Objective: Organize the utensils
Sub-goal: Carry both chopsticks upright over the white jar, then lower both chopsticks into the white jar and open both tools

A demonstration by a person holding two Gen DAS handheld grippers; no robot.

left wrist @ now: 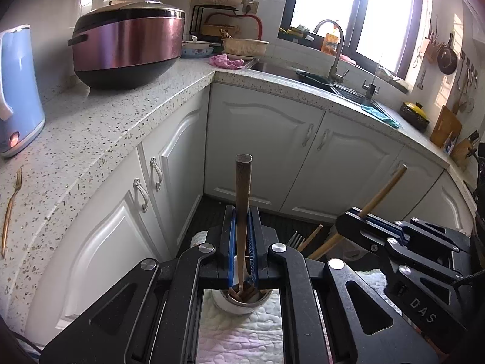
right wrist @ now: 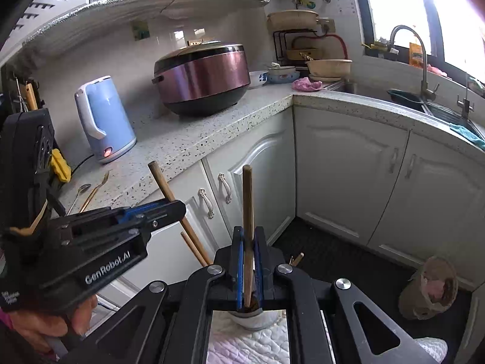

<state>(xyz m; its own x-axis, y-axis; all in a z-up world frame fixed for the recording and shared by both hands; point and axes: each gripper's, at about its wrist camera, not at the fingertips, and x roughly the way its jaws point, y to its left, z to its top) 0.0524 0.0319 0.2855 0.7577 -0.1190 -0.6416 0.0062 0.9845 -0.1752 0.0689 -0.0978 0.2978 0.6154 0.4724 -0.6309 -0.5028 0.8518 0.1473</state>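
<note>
My left gripper (left wrist: 241, 221) is shut on a dark wooden utensil handle (left wrist: 243, 188) that stands upright, its lower end in a white holder cup (left wrist: 239, 303) on a quilted white cloth. My right gripper (right wrist: 249, 239) is shut on a lighter wooden handle (right wrist: 248, 200), its lower end in a white cup (right wrist: 254, 318). In the left wrist view the right gripper (left wrist: 351, 217) appears at right, clamping its handle (left wrist: 385, 189). In the right wrist view the left gripper (right wrist: 169, 209) appears at left, clamping its handle (right wrist: 163, 185). A gold fork (left wrist: 10, 209) lies on the counter; it also shows in the right wrist view (right wrist: 95, 189), beside a spoon (right wrist: 79, 192).
A speckled counter (left wrist: 100, 115) carries a blue kettle (left wrist: 18, 91) and a purple rice cooker (left wrist: 127, 45). White cabinets (left wrist: 266, 139) stand below. A sink with a tap (left wrist: 333, 51) sits at the right. More utensils (left wrist: 306, 239) stick up between the grippers.
</note>
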